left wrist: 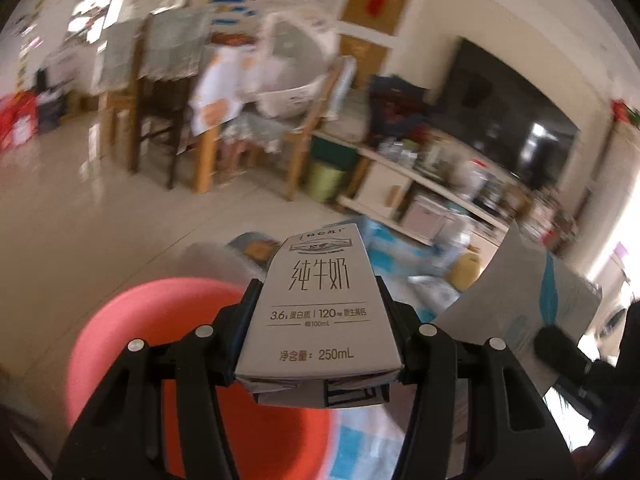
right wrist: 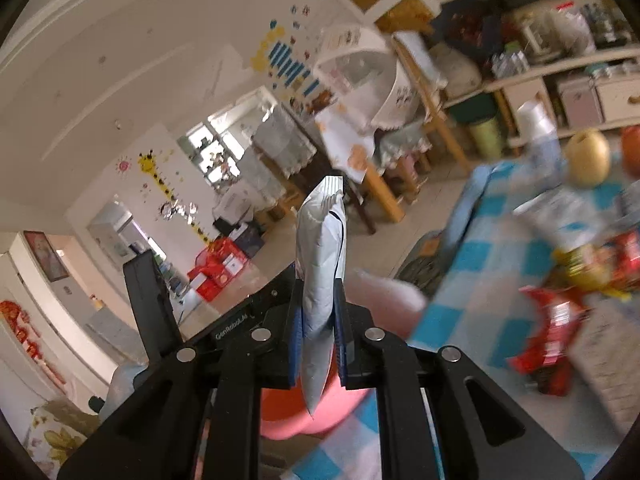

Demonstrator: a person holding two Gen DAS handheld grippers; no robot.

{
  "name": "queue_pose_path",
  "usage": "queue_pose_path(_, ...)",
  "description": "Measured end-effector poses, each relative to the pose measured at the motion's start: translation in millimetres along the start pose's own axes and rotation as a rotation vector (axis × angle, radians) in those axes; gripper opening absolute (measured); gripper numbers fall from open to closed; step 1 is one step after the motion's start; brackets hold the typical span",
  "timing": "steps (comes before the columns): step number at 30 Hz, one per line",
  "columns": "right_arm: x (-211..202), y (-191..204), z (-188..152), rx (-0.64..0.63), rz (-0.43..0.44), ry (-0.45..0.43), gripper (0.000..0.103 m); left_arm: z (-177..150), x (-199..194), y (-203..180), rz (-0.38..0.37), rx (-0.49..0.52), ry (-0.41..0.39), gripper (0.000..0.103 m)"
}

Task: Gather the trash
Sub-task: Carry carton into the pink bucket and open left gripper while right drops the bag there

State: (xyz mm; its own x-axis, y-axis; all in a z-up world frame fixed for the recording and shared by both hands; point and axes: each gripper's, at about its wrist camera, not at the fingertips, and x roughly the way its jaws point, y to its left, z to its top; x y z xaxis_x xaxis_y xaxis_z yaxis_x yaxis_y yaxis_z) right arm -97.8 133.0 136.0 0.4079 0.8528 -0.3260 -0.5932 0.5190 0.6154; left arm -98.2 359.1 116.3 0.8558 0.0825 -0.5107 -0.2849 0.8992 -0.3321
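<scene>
Milk carton (left wrist: 316, 304): white 250 mL pack, lying lengthwise between the fingers of the left gripper (left wrist: 318, 320), printed face toward the camera, folded base nearest the lens. The pads are pressing its two narrow sides, so this claw is clamping the carton at roughly half width. Side grip probably chosen because the carton is rigid there and will not crumple.

Silver pouch (right wrist: 322, 276): flat foil wrapper with blue print, standing edge-on in the right gripper (right wrist: 320, 332). Jaws are pinching it fully closed; the thin film needs a tight pinch or it would be slipping out. The same pouch is showing in the left wrist view as a pale sheet at the right, so the two hands are working near each other.

Pink basin (left wrist: 132, 320): sitting just below and behind both grippers, on the blue-and-white checked tablecloth (right wrist: 480, 280). Judgement: it is serving as the trash receiver, and both items are being carried over or near it for dropping; neither has been released yet.

Further out: red snack wrappers (right wrist: 552, 328) are lying on the cloth to the right, likely the next pickups. A round yellowish fruit (right wrist: 588, 158) sits near the table's far edge. Background is blurring; the green bin (left wrist: 326, 180) by the shelf is well apart.
</scene>
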Motion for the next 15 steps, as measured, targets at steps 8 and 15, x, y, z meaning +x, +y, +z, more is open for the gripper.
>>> queue_pose_path(8, 75.7, 20.2, -33.8, -0.041, -0.087, 0.160, 0.030, 5.8, 3.2, 50.9, 0.194, -0.141, 0.007, 0.062)
queue_pose_path(15, 50.2, 7.7, -47.2, -0.103, -0.252, 0.123, 0.088, 3.2, -2.0, 40.7, 0.268, -0.079, -0.027, 0.087)
